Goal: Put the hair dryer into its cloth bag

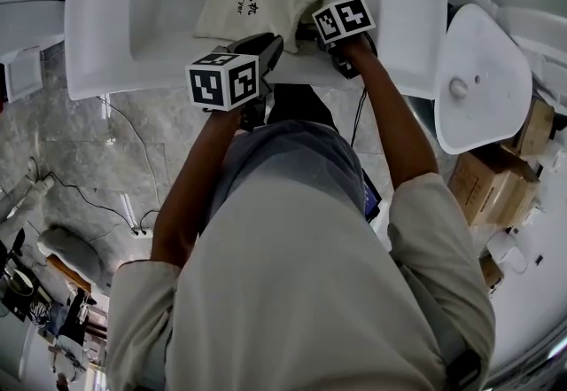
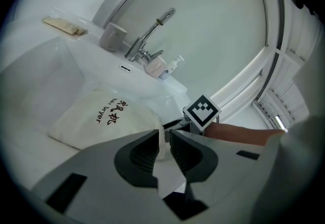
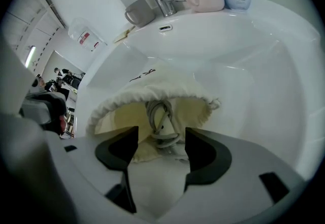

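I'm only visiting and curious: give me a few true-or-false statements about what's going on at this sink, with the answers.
1. The cloth bag lies in the sink. True.
2. The left gripper pinches the bag's edge. True.
3. The right gripper is clamped shut. False: its jaws stand apart before the bag's mouth.
4. The bag's mouth is drawn closed. False: it gapes open, with a coiled grey cord showing inside.
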Tool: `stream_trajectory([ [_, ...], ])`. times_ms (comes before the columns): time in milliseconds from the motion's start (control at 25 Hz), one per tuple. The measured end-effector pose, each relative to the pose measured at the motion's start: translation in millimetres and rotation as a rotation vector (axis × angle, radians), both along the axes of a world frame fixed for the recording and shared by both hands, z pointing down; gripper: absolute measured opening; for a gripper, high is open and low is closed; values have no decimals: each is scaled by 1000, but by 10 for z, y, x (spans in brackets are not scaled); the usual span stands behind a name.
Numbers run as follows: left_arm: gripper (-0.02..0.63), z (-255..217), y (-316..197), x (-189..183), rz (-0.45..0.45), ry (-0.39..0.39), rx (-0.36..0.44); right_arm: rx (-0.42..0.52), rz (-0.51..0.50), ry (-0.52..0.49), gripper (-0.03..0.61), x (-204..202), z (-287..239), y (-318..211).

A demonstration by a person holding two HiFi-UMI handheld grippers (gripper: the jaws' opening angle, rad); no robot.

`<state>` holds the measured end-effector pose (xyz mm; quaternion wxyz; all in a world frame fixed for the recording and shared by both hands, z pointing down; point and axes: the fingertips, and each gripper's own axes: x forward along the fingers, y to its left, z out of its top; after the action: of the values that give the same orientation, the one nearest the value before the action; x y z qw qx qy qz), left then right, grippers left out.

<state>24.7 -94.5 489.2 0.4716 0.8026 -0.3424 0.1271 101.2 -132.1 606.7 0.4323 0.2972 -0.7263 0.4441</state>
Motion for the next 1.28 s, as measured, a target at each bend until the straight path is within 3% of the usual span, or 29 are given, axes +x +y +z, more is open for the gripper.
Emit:
stream_trajectory([
  [240, 52, -91, 51, -32, 16, -15, 27, 69, 62, -27, 291, 113, -269, 27],
  [440, 21, -209, 70, -110, 23, -34, 72, 154, 107, -57, 231, 155, -584, 39],
  [680, 9, -368, 65, -197, 28, -37, 121, 232, 154, -127, 207, 99, -965, 68],
  [1080, 8, -897, -86, -333, 47, -68, 286, 399, 260, -246, 170, -41, -1733, 119],
  [1280, 8, -1140, -131, -480, 9, -62, 338, 522, 318, -301, 113, -71, -2150, 161],
])
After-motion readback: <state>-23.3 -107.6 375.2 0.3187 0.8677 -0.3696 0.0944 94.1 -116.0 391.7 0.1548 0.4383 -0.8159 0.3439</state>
